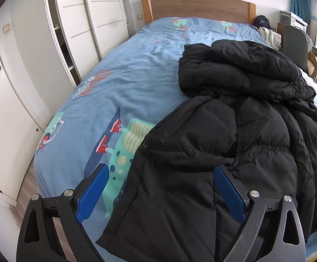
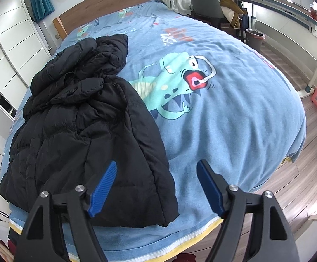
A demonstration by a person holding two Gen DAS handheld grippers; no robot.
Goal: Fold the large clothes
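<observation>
A black puffer jacket (image 1: 234,131) lies on the bed, folded lengthwise with its hood bunched toward the headboard. It also shows in the right wrist view (image 2: 82,131), its hem near the foot edge. My left gripper (image 1: 161,170) is open and empty, hovering above the jacket's lower left edge. My right gripper (image 2: 157,166) is open and empty, hovering above the jacket's lower right corner and the sheet beside it.
The bed (image 1: 114,87) has a blue dinosaur-print cover (image 2: 224,109) and a wooden headboard (image 1: 200,6). White wardrobes (image 1: 82,21) stand along the left. A chair with clothes (image 2: 206,4) and a bin (image 2: 254,39) stand at the far right. Wood floor (image 2: 300,174) lies to the right.
</observation>
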